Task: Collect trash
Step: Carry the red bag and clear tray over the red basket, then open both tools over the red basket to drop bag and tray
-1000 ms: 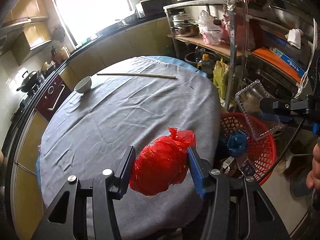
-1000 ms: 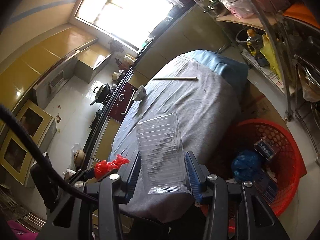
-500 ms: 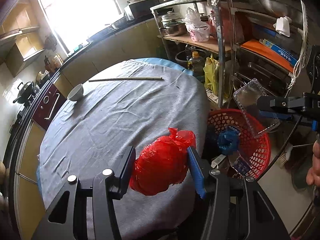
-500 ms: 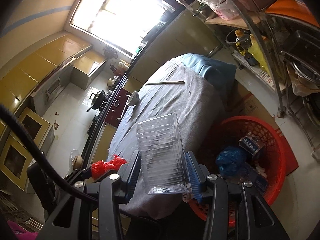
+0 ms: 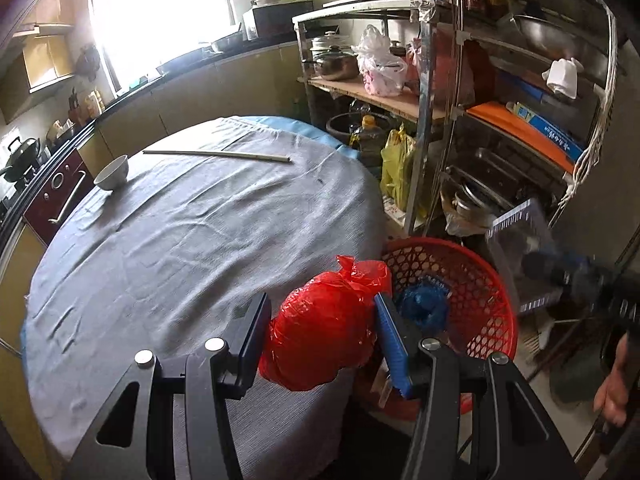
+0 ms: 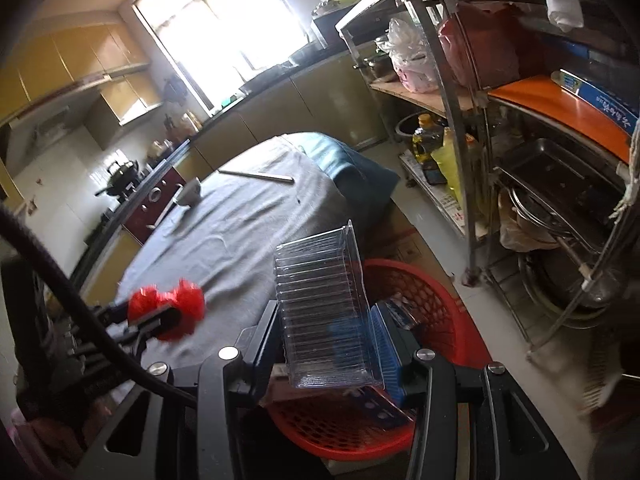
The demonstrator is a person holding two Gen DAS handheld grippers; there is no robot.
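A small white ceramic bowl (image 5: 112, 172) sat at the far left edge of the round table's wrinkled grey cloth (image 5: 180, 248). The left gripper (image 5: 322, 332) clenched a crinkly red plastic bag (image 5: 326, 324) over the table's right rim. Just beside it, the right gripper (image 6: 326, 344) grasped a ribbed clear plastic tray (image 6: 324, 312) above the red lattice plastic basket (image 5: 472, 280) on the floor.

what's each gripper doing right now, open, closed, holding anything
Left gripper: closed on the knotted red plastic bag.
Right gripper: closed on the clear ribbed plastic container, above the red plastic basket.
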